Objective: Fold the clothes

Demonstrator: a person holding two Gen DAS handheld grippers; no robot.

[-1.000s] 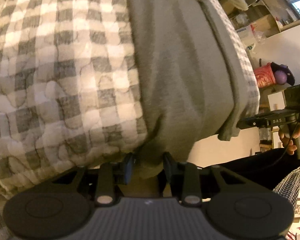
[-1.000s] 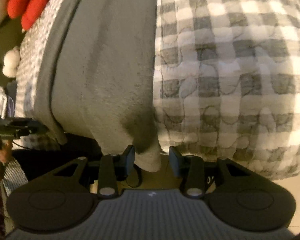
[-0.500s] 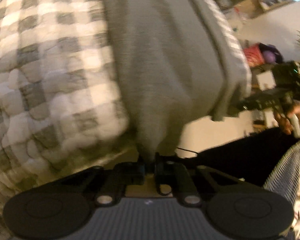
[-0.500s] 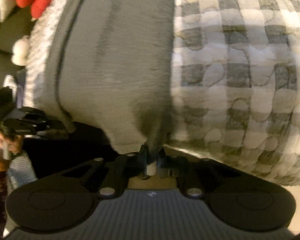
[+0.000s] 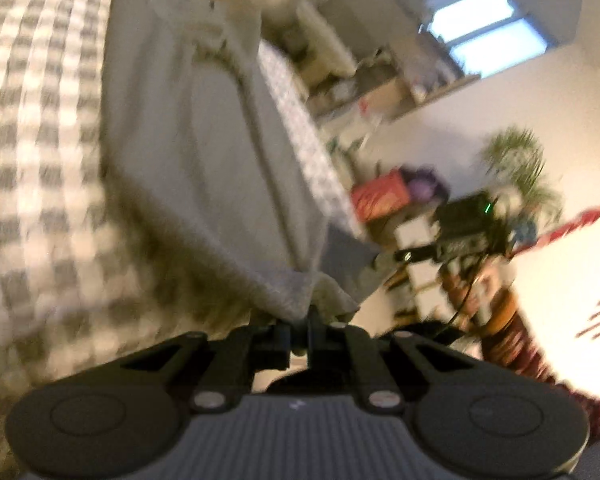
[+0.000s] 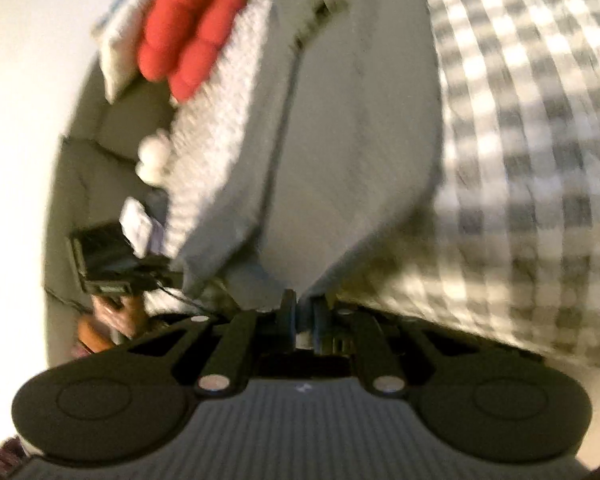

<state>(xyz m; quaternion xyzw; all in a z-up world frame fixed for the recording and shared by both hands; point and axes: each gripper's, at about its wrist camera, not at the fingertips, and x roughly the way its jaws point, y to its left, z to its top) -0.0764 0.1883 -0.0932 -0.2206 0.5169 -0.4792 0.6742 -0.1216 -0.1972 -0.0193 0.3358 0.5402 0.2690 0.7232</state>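
A grey garment (image 5: 204,168) lies stretched over a grey-and-white checked quilt (image 5: 32,168). My left gripper (image 5: 300,320) is shut on its near hem, which rises off the quilt as a taut peak. In the right wrist view the same grey garment (image 6: 348,152) runs away from me, and my right gripper (image 6: 300,308) is shut on its other near corner, also lifted. The right gripper (image 5: 456,236) appears small at the right of the left wrist view, and the left gripper (image 6: 112,268), with a hand under it, at the left of the right wrist view. Both views are blurred.
The checked quilt (image 6: 532,152) covers the bed. Red cushions (image 6: 184,28) and a pale pillow lie at its far end. A red box (image 5: 380,196), a plant (image 5: 520,168) and cluttered shelves stand beyond the bed's side. A person's sleeve (image 5: 512,344) is at the right.
Both grippers went from open around the garment's hem to shut on it. Both then rose and tilted up, pulling the hem off the quilt, and more of the room came into view.
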